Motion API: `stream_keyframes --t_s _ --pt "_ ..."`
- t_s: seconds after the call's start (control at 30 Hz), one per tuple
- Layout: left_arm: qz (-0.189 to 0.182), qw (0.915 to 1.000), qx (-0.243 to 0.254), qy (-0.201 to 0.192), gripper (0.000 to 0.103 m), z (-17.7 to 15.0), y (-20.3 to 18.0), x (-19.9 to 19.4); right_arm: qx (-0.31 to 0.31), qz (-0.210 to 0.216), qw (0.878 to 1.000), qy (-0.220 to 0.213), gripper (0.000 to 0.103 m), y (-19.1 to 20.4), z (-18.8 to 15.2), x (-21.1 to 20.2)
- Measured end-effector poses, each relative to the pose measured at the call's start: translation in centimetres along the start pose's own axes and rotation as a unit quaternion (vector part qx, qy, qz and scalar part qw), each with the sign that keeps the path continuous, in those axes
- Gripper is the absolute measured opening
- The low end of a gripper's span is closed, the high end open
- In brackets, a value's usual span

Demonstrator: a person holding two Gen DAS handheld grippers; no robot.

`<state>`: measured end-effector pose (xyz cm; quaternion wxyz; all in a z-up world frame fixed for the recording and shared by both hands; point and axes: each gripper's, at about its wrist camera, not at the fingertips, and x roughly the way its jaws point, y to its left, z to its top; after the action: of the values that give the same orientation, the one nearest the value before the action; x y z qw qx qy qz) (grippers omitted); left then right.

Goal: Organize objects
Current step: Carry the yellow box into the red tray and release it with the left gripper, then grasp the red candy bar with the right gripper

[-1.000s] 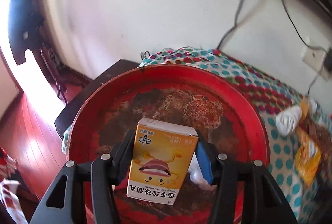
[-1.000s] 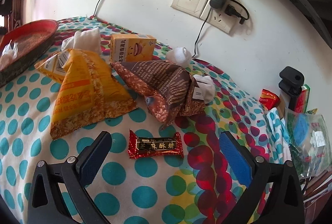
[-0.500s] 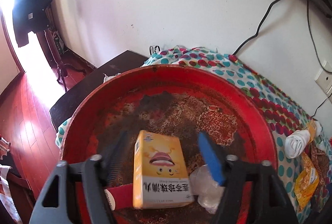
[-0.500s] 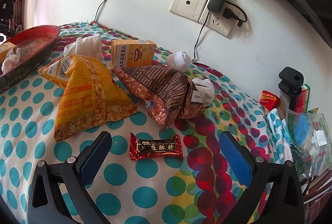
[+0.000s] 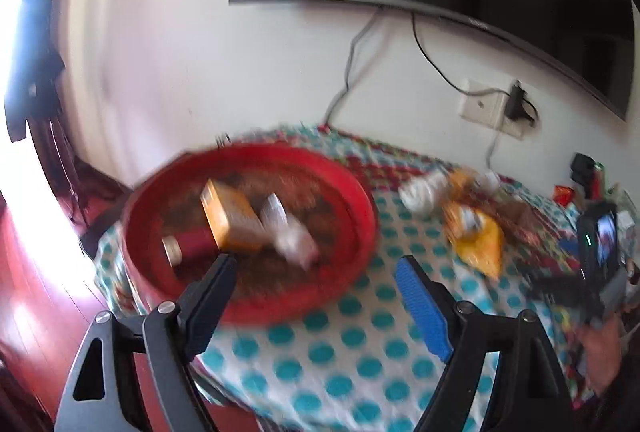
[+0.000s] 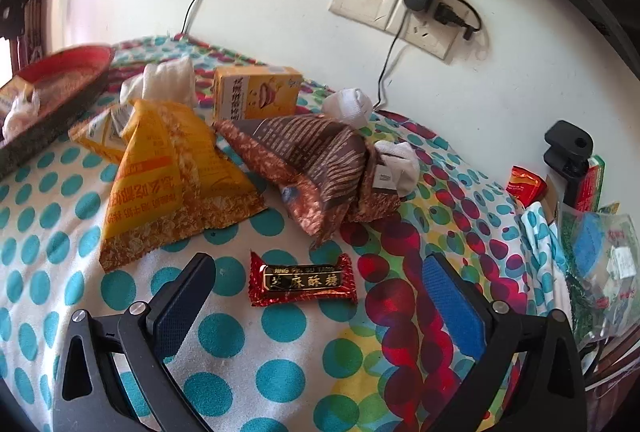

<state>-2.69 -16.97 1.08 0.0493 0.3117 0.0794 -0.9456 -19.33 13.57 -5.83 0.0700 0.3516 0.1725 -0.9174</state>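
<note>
Your left gripper (image 5: 316, 272) is empty; the yellow box (image 5: 230, 220) lies in the red tray (image 5: 360, 200).

Its jaws are opening wide with nothing between them, the box lying beyond the left finger. Your right gripper (image 6: 316, 292) hangs spread over the dotted cloth (image 6: 280, 352), the red candy (image 6: 303, 280) between its fingers, untouched.

red round tray (image 5: 360, 200) | white tablecloth (image 6: 248, 348), teal dots, red dots right | yellow pouch (image 6: 160, 168) | brown striped pouch (image 6: 304, 160) | red candy wrapper (image 6: 303, 279), gold lettering | blue finger pads (image 6: 450, 308)
</note>
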Motion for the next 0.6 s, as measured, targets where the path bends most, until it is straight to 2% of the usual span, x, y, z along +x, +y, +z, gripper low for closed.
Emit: stream_keyframes --t_s 0.07,0.13,0.2,0.27,0.47,0.5,0.53,0.6 --pt "-0.027 0.9996 -0.009 -0.001 0.084 -2.4 -0.9 -0.8 0.017 0.014 1.000 -0.002 0.103 -0.8 -0.2 -0.2" --pt "-0.044 0.9988 0.010 -0.019 0.084 -4.2 -1.9 -1.6 0.014 0.018 1.000 -0.002 0.103 -1.0 -0.4 -0.3" --pt "-0.036 0.9981 0.033 -0.038 0.084 -5.3 -2.6 -1.9 0.008 0.015 1.000 0.002 0.103 -1.2 -0.9 -0.7" --pt "-0.046 0.9966 0.052 -0.043 0.084 -6.1 -3.2 -1.7 0.008 0.034 0.999 0.012 0.103 -1.6 -1.4 -0.9" --pt "-0.071 0.9963 0.044 -0.016 0.084 -7.0 -3.3 0.0 0.025 0.050 0.998 0.024 0.101 -1.7 -1.3 -0.8" --pt "-0.072 0.9963 0.045 -0.016 0.084 -7.1 -3.3 0.0 0.034 0.062 0.997 0.027 0.096 -1.8 -1.1 -0.3" --pt "-0.074 0.9960 0.047 -0.018 0.084 -7.1 -3.4 -0.1 0.039 0.079 0.996 0.033 0.082 -1.7 -0.9 0.1" --pt "-0.075 0.9959 0.046 -0.021 0.084 -7.1 -3.3 -0.4 0.027 0.077 0.996 0.046 0.070 -1.0 -0.4 1.1"
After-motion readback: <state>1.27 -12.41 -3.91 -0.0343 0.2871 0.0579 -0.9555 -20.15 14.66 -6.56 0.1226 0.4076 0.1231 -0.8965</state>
